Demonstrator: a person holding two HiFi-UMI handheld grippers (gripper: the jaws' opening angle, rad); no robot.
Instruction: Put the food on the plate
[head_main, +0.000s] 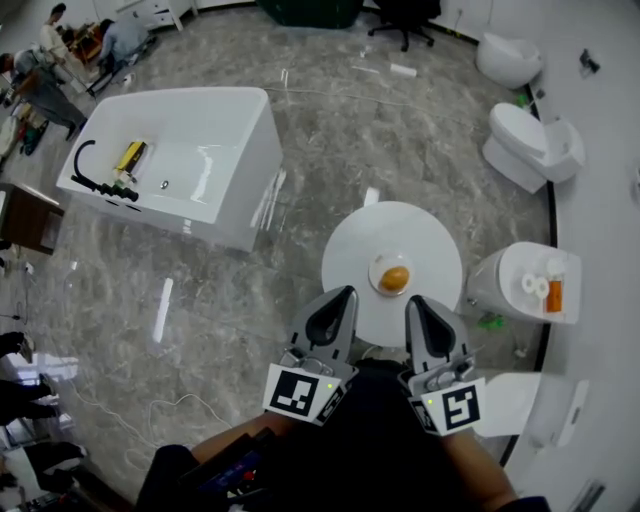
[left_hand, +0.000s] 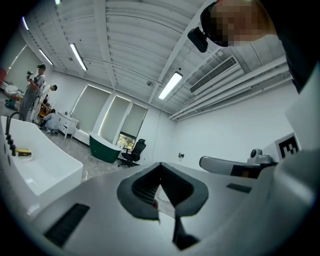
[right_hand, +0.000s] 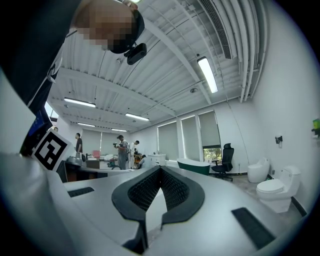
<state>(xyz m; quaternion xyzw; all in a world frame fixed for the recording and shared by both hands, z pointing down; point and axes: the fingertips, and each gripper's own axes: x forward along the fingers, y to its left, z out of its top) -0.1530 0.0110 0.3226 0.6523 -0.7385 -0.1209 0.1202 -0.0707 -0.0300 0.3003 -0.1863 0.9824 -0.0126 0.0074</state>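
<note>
We held both tools low over the near edge of a round white tabletop. The left tool was clenched: in its own view the two dark tips met at a point with nothing caught between them. The right tool was clenched in the same way and carried nothing, its tips closed together in the right gripper view; from the head view it stood just beside the left one, the two apart from each other.

The food, a rounded orange-brown piece, lay on the small pale plate, which sat near the middle of the tabletop. From the plate, the left tool was at about 7 o'clock and the right tool at about 5 o'clock. Neither touched the plate or the food.

Around the tabletop was a grey marbled floor. A white bathtub stood well apart at about 10 o'clock from the tabletop, a white toilet just beside it at 3 o'clock, and a black office chair far off at 12 o'clock.
</note>
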